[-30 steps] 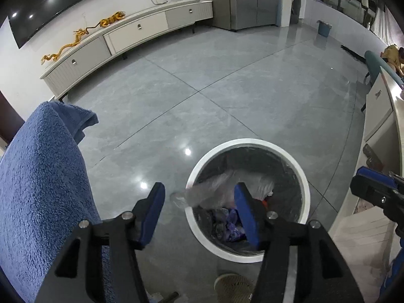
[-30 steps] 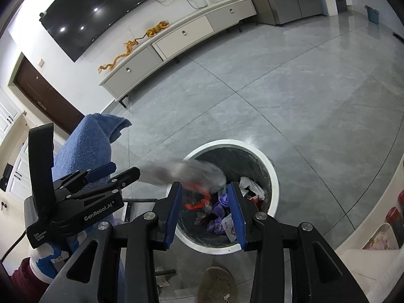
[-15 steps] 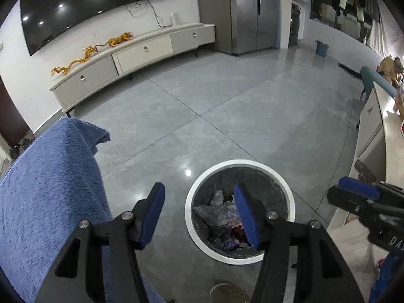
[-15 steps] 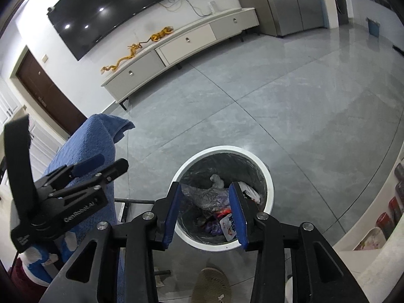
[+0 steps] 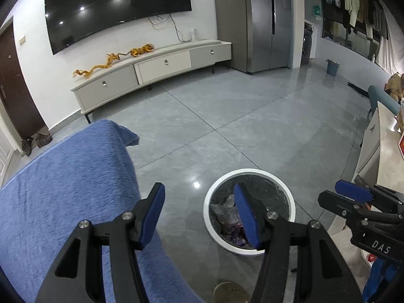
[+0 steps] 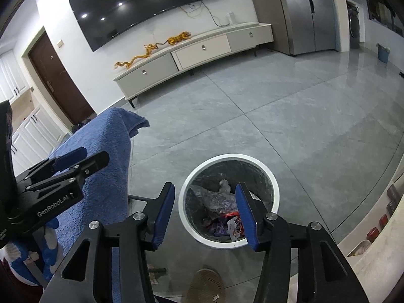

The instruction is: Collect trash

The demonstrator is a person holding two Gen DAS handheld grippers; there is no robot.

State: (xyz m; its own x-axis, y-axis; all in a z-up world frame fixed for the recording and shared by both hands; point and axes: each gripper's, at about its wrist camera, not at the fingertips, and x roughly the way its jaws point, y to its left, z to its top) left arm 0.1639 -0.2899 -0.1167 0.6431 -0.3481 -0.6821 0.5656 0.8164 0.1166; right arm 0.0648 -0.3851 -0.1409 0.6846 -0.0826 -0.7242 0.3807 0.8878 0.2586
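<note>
A round white-rimmed trash bin (image 5: 248, 171) (image 6: 229, 156) with a dark liner stands on the grey tile floor below both grippers. Inside lie a crumpled clear plastic bag (image 5: 224, 212) (image 6: 214, 198), purple scraps and a red-and-white wrapper (image 6: 234, 226). My left gripper (image 5: 199, 193) hangs open above the bin's left side, nothing between its blue pads. My right gripper (image 6: 205, 189) hovers over the bin with its jaws opening and nothing between them. Each gripper also shows in the other's view, the right one's fingers (image 5: 353, 194) at the right and the left one's fingers (image 6: 69, 158) at the left.
A blue towel (image 5: 63, 189) (image 6: 106, 151) drapes over something close on the left. A beige slipper (image 6: 205, 285) is just in front of the bin. A pale counter (image 5: 388, 156) runs along the right. A TV cabinet (image 5: 151, 72) and a fridge (image 5: 265, 20) stand far off.
The clear plastic bag dropped from above the rim into the bin. Both grippers rose and drew back, so the bin looks smaller. The right jaws spread wider.
</note>
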